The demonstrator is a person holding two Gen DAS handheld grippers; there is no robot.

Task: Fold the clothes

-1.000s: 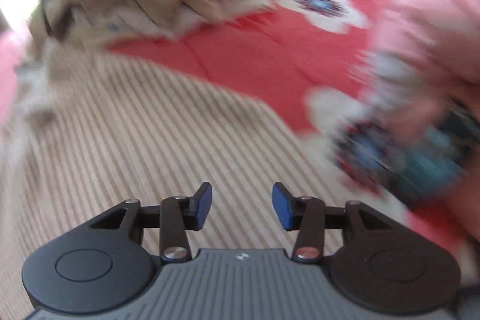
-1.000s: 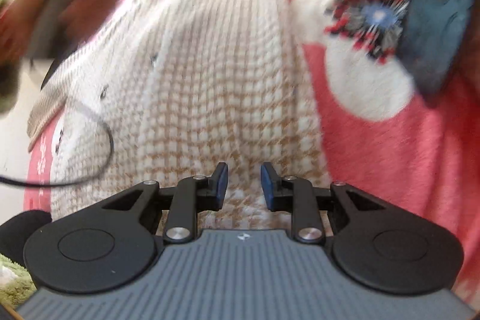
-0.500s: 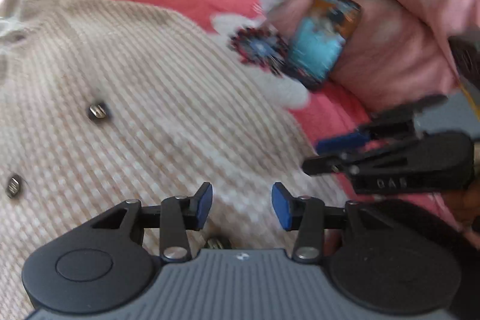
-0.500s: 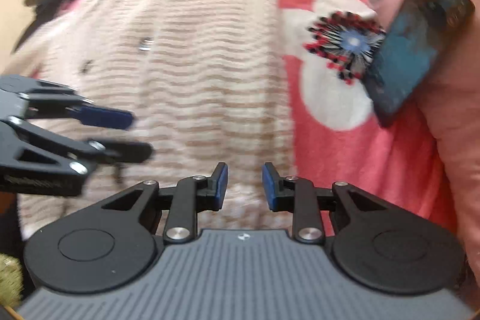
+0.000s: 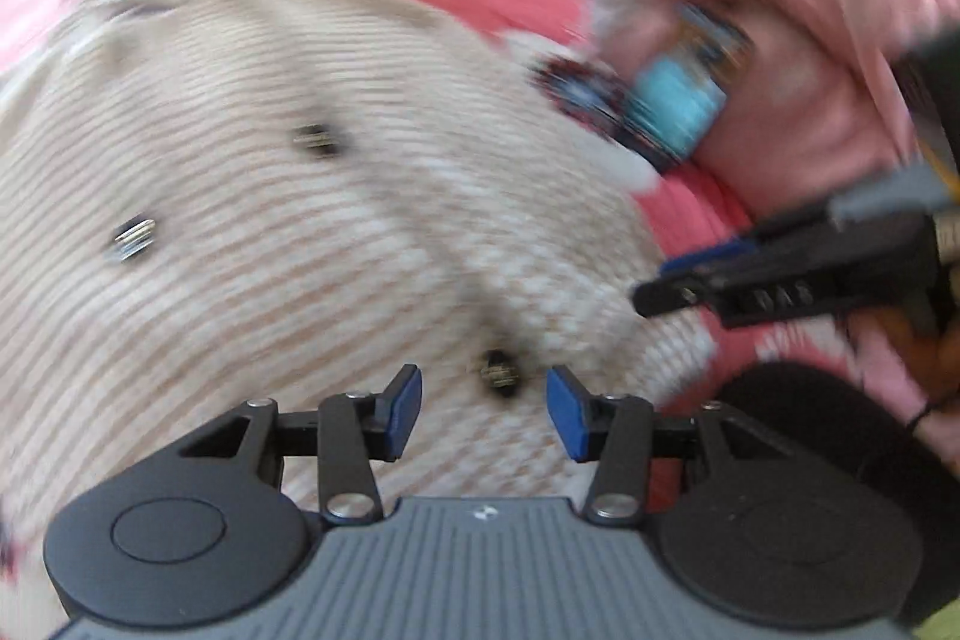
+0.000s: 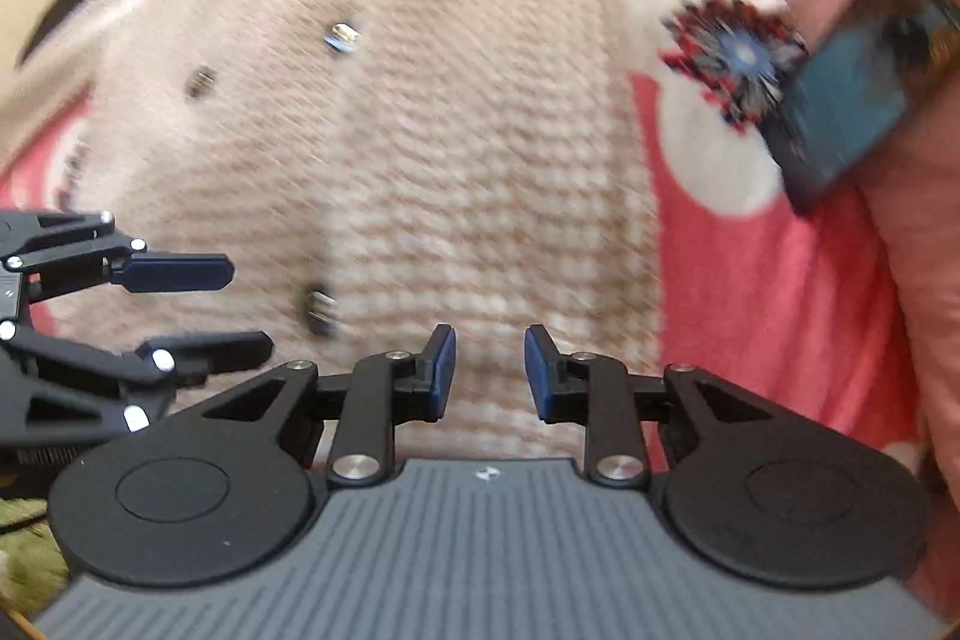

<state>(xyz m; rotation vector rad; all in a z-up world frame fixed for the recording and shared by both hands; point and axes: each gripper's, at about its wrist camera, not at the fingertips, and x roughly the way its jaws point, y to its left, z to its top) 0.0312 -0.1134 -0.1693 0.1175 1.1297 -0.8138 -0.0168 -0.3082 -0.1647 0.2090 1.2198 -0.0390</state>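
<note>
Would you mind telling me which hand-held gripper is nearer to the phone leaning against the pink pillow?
Right. The right hand-held gripper hovers over the cardigan's edge toward the phone; the left hand-held gripper is farther across the cardigan.

Below me a cream-and-tan knitted cardigan [image 6: 420, 148] with dark buttons [image 6: 321, 307] lies spread flat on the red flowered bed [image 6: 732, 292].

A coarse knitted cardigan [image 6: 420, 148] with shiny metal buttons [image 6: 343, 35] lies on a soft red cloth bedspread [image 6: 744, 292].
</note>
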